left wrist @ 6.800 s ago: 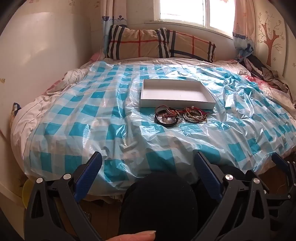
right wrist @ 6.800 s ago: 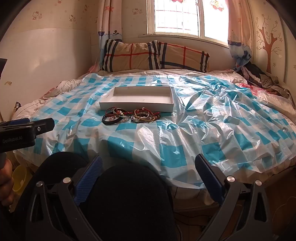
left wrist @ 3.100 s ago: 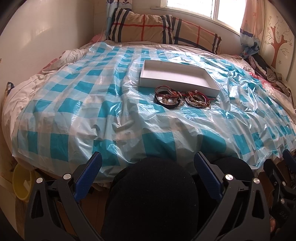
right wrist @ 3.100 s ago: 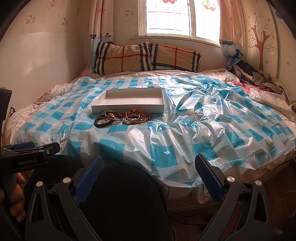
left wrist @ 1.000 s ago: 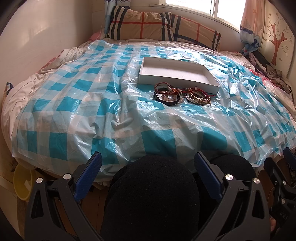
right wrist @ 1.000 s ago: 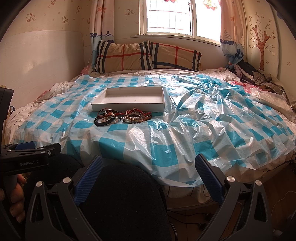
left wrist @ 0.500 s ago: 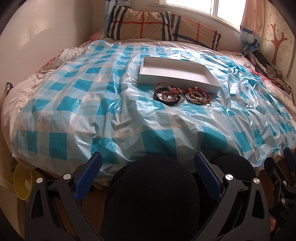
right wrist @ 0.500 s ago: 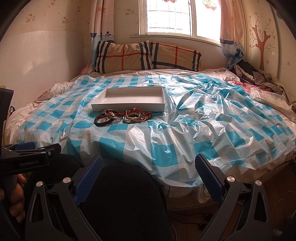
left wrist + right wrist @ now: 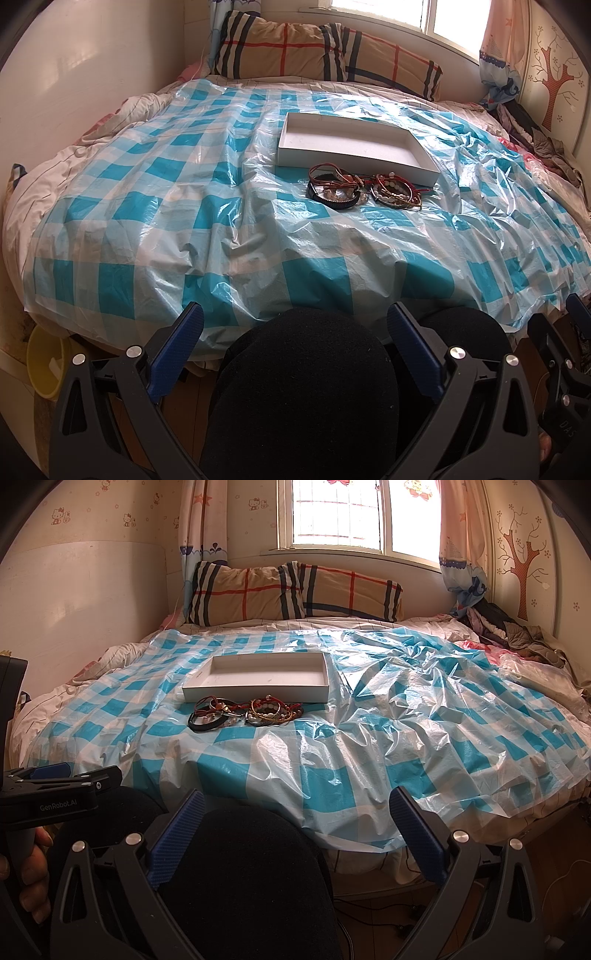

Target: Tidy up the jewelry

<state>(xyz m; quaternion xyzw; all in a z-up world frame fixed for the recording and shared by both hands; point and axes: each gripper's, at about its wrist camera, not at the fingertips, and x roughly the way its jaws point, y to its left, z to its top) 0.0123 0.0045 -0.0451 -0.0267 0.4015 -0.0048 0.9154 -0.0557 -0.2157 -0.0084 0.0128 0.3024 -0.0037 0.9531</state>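
- On the side of my left gripper (image 9: 55,775), seen from my right wrist camera, I read white lettering — "GenRobot.AI" — on the black body just above my fingers (image 9: 35,878).
- On the black body of my right gripper (image 9: 569,391), at the lower right edge of my left wrist view, I make out pale letters "DAS" — the rest is cut off by the frame.
- I can read nothing else.

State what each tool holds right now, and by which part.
Nothing is held. The left tool and right tool are both open and empty, and the bracelets lie untouched on the bed beside the white box.
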